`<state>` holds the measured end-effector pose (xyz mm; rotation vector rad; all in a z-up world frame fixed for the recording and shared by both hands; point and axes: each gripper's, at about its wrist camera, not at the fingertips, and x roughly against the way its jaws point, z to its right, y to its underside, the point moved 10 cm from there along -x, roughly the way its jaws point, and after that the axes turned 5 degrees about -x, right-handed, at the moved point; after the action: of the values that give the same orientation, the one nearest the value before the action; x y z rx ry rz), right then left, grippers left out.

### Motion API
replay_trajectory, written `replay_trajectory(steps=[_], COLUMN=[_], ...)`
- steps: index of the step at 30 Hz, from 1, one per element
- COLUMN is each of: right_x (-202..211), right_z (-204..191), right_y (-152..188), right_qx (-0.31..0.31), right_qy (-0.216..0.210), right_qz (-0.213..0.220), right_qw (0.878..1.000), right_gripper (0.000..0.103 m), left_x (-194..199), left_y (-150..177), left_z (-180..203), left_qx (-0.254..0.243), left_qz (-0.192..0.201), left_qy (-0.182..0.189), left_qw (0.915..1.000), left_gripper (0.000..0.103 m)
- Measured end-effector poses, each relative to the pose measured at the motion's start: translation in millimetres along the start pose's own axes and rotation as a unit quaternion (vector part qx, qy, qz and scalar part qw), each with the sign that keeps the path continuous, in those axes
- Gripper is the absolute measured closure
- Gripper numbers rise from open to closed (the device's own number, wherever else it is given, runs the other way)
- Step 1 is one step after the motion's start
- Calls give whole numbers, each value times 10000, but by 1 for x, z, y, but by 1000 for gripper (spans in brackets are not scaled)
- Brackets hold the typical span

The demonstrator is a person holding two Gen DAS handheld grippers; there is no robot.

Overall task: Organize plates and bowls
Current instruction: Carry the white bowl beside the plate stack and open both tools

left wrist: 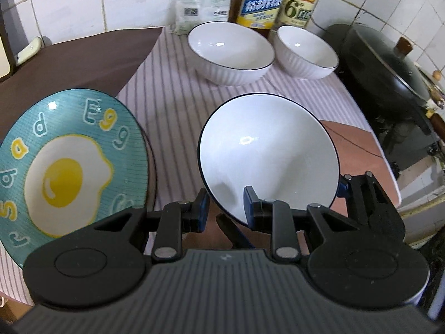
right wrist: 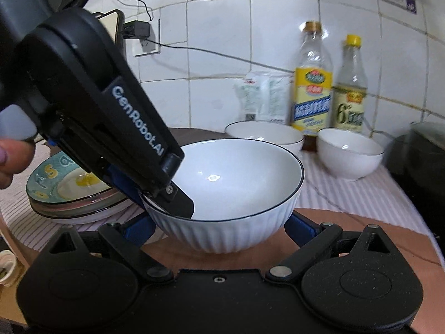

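A white ribbed bowl [left wrist: 267,156] with a dark rim sits near the counter's front edge, also in the right wrist view [right wrist: 230,222]. My left gripper [left wrist: 225,211] straddles its near rim, one finger inside and one outside; it shows from the side in the right wrist view [right wrist: 169,194]. My right gripper [right wrist: 219,228] is open wide, its blue pads on either side of the bowl's base. A teal egg plate [left wrist: 69,167] tops a plate stack [right wrist: 80,203] at the left. Two more white bowls stand at the back, a large one [left wrist: 230,53] and a small one [left wrist: 306,53].
Bottles [left wrist: 261,0] and a white bag [left wrist: 200,2] stand against the tiled wall. A black lidded wok [left wrist: 389,66] sits at the right on the stove. A striped cloth [left wrist: 172,105] covers the counter, with a brown mat [left wrist: 69,64] at the left.
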<state>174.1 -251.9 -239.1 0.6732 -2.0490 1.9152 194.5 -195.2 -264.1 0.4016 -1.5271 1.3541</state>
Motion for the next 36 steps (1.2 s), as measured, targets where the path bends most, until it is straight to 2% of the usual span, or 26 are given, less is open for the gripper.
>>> replay_trajectory(steps=[9,14,19,22,26,31,36], right_x=[-15,-14,6,25,44,55,60], right_z=[0,0,3,8,23,39,41], right_y=[8,10,6,-2,-19,-38,-62], right_qx=[35,72,-71,-284,-738,-1201,-1330], right_qy=[-63,187,392,429,459,533,547], right_qz=[-272,-440,-556,-533,-647,-743,-677], right_qw=[9996,9988,9977,9973,9941,9885,9873], right_gripper=[3,3,3,3,3,3,3], left_x=[-15,-16,-8,2,21,45,60], left_y=[4,4,4,3,0,-7,-14], left_z=[-5,-5,-5,-3,0,3,-3], left_qx=[37,70,97,5,-51,-166,-253], left_qz=[-207,-137,-181,-187,-230,-217,-304], left_qy=[-104,-45,5,-26,52,43,-79], left_qw=[9997,9999,9998,9998,9997,9996,9992], left_gripper=[78,78,76,74,62,60,54])
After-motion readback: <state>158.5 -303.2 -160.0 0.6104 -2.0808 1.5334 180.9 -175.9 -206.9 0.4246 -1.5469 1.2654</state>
